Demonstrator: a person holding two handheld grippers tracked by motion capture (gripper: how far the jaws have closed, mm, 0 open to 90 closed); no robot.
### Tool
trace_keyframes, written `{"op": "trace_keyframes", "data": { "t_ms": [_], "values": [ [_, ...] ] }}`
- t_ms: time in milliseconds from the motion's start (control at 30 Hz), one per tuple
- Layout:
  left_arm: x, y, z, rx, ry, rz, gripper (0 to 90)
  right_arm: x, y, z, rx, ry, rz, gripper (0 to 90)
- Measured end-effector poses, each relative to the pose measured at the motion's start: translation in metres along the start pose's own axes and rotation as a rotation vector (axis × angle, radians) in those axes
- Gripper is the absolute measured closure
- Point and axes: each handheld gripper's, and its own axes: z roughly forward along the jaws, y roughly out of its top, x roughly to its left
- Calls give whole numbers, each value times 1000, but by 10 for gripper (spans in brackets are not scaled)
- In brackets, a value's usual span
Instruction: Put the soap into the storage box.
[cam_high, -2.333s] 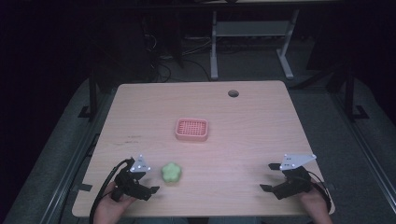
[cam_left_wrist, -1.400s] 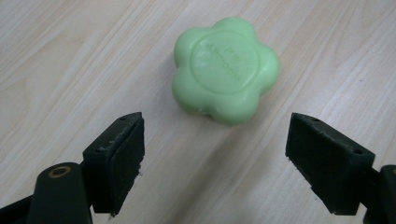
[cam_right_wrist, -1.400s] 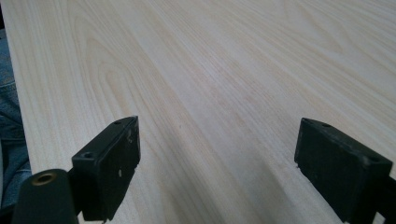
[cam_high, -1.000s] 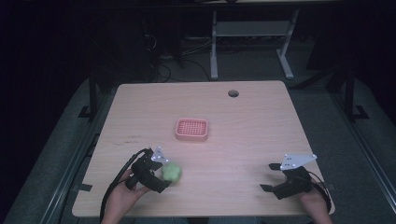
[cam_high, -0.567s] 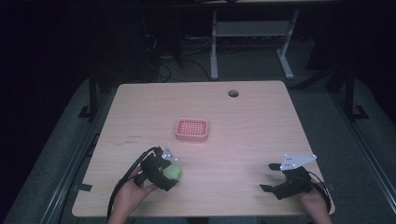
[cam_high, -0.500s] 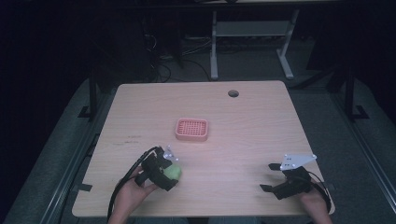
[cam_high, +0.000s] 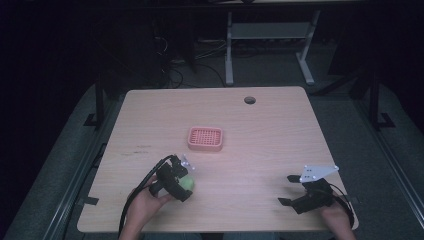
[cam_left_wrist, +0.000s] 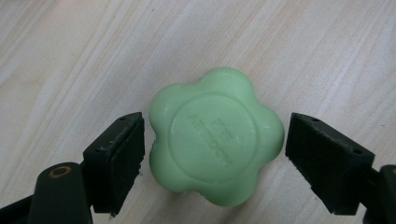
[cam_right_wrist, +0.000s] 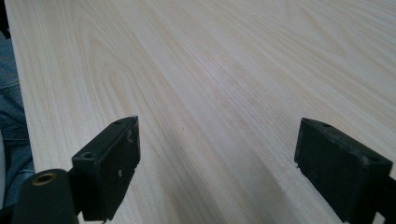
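High view: green soap (cam_high: 188, 184) lies near-left on the table (cam_high: 270, 130), left gripper (cam_high: 181, 179) over it; pink tray (cam_high: 205, 138) farther off, mid-table; right gripper (cam_high: 288, 189) near-right.

Left gripper view: jaws apart, flanking the soap (cam_left_wrist: 216, 136), narrow gaps both sides. Best closed evenly across the lobes.

Right gripper view: jaws apart over bare wood.

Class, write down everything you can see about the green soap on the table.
The green soap is a pale, matte, flower-shaped bar with five rounded lobes and a raised round centre stamped with lettering too faint to read. It looks whole and unused, lying flat on the wooden table near the person's edge, left of the middle. The left gripper has its black jaws open on either side of it; a narrow gap shows at each side, so they seem not to touch it.
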Motion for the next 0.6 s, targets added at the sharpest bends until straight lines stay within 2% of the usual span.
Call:
{"op": "trace_keyframes", "data": {
  "t_ms": [300, 333, 600],
  "values": [
    [2, 2, 8, 28, -17, -19, 214, 0, 0, 0, -3, 1, -3, 138],
    [2, 2, 9, 27, -20, -31, 214, 0, 0, 0, -2, 1, -3, 137],
    [3, 5, 11, 45, -27, -33, 228, 0, 0, 0, -2, 2, -2, 138]
  ]
}}
